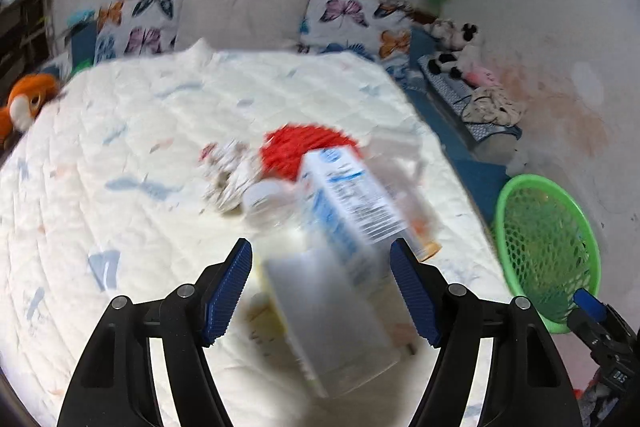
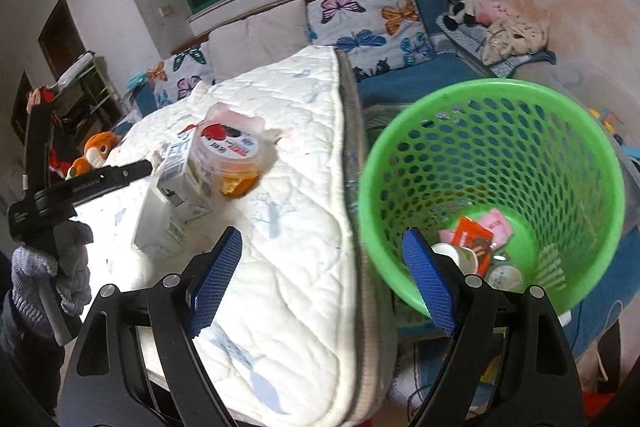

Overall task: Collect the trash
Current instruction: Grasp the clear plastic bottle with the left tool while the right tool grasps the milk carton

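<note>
My left gripper is open over the white quilted bed, its jaws on either side of a blurred white-and-blue milk carton without touching it. Around the carton lie a small clear bottle, a crumpled wrapper, a red item and a clear cup with orange contents. In the right wrist view the carton and the lidded cup lie on the bed. My right gripper is open and empty above the bed edge, beside the green basket, which holds several wrappers.
The green basket also shows at the bed's right side in the left wrist view. Butterfly pillows line the headboard. An orange plush toy sits at the far left. Plush toys and clothes lie on a blue bench by the wall.
</note>
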Motion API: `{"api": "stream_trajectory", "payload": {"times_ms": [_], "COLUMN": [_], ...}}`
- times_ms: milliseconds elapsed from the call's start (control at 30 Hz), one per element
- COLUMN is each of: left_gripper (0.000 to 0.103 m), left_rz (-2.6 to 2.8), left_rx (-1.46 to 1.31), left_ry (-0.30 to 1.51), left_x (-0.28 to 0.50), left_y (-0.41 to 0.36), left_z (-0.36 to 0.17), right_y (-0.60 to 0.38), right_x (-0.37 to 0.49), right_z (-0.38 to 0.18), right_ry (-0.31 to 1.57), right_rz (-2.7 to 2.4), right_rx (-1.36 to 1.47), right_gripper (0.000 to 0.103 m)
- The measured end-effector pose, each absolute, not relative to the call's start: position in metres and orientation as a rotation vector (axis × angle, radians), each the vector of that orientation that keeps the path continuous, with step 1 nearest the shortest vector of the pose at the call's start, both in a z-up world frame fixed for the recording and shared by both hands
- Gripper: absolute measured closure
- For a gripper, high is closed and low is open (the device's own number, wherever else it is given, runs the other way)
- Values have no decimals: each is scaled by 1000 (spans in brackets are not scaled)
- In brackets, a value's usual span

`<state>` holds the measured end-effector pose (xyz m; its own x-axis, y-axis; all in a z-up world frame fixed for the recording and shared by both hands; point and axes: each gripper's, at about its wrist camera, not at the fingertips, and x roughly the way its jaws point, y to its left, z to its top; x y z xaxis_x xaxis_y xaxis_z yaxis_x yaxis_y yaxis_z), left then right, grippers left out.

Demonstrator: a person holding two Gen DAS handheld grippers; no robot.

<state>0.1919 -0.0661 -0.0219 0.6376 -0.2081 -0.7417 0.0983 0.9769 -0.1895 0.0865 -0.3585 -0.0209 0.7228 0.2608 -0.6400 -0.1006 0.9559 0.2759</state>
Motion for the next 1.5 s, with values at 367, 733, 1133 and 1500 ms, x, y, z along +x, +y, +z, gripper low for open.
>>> {"api": "stream_trajectory", "payload": {"times_ms": [367,733,1133,1500], "left_gripper": [30,33,45,45], "left_rz": [-211,-207,-137,-131], "left_rx": [-112,-59,24,7], "left_ry": [1004,1052,1060,1051], "left_x": [196,196,188,189], "left_y": [-78,-84,-41,-16], "left_z": [-51,-63,-54,-51], "right_y": [-341,-326,-290,-216], "right_x": [98,107,133,182], "right_z": [-25,-26,-15,0], "right_ry": [760,771,777,801], "right_rz": [244,281,379,526], "right_rx": [218,186,128,27], "right_gripper": [21,21,21,33]}}
